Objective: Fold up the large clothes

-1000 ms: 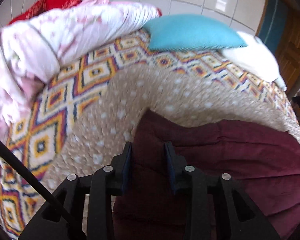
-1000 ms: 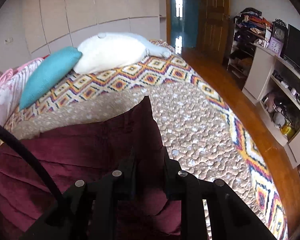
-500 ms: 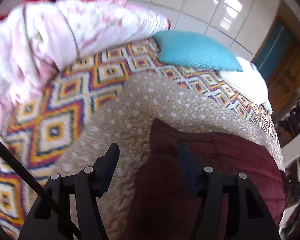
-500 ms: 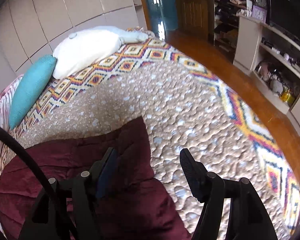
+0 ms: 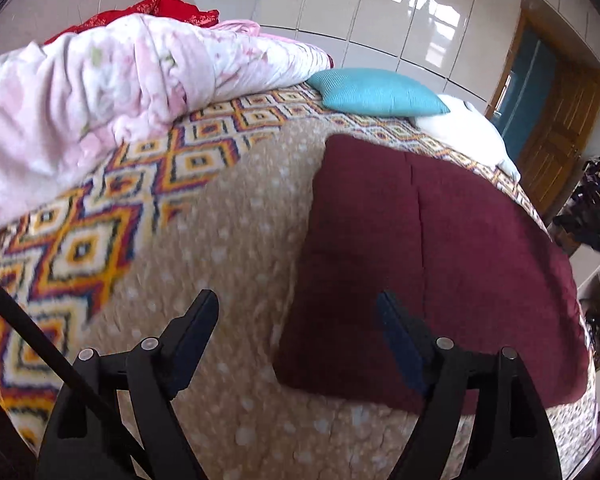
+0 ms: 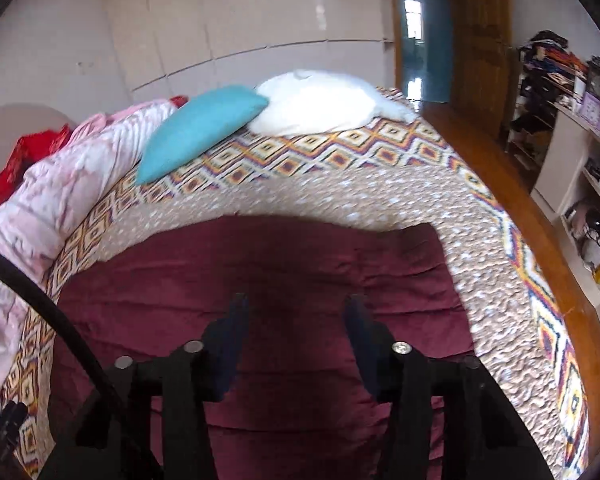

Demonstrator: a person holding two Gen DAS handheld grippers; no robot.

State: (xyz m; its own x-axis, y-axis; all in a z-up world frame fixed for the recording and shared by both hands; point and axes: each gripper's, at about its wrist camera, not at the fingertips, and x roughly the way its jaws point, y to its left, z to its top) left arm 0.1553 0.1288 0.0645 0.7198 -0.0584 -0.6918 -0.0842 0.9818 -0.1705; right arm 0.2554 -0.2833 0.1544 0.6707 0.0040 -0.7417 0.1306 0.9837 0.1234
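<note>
1. Left wrist view: our left gripper (image 5: 296, 312) has just been opening, and its jaws now stand wide with nothing pinched; a second ago they clamped the maroon garment (image 5: 439, 248), which they have let go.
2. Outward from those fingers, the garment's left edge runs from 6 toward 12 o'clock, and the cloth lies flat at 2 o'clock on the patterned bedspread (image 5: 228, 216).
3. Right wrist view: our right gripper (image 6: 296, 312) opened and has just been closing part-way; the jaws are still apart and hang above the cloth, gripping nothing.
4. Around them the garment spreads from 9 to 3 o'clock as a tidy rectangle, with the teal pillow (image 6: 200, 128) at 11 o'clock.
5. We judge this fold laid down and released; another fold probably follows.
</note>
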